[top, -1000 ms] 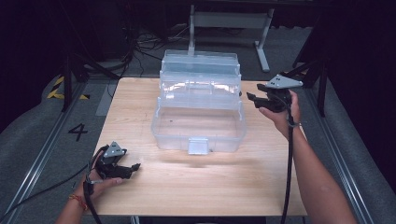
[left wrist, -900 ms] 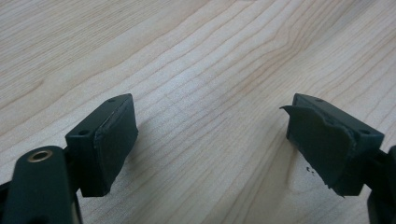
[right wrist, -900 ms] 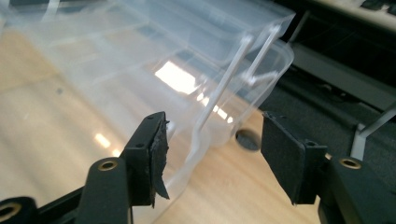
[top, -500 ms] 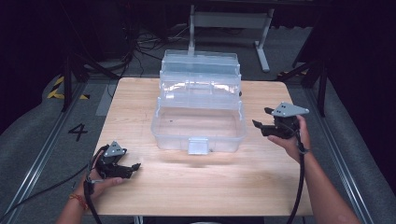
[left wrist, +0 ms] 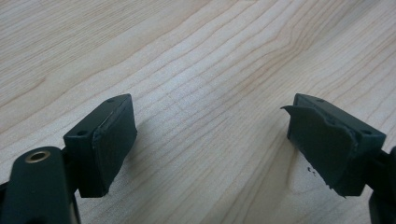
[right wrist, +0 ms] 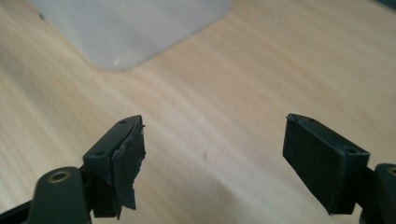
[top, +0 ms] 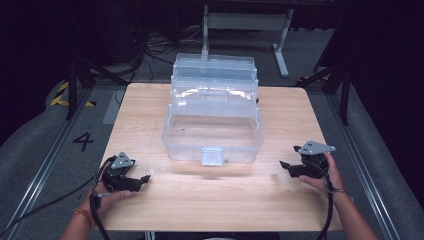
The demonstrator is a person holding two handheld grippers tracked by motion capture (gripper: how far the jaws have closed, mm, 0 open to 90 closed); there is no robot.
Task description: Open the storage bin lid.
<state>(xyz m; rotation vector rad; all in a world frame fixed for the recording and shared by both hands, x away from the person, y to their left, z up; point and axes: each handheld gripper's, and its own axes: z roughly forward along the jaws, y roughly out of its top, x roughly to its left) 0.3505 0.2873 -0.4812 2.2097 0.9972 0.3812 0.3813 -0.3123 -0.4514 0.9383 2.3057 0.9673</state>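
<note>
Clear tiered toolbox stands open mid-table | our left gripper and right gripper rest near the table's front edge, jaws spread, holding nothing | we judge both parked clear of the box.

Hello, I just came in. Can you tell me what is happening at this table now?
A person sits at a wooden table with a gripper in each hand. A clear plastic tiered box stands open in the middle. The left gripper and right gripper rest near the front edge, both open and empty, apart from the box.

Clear tiered plastic box stands open mid-table.
</note>
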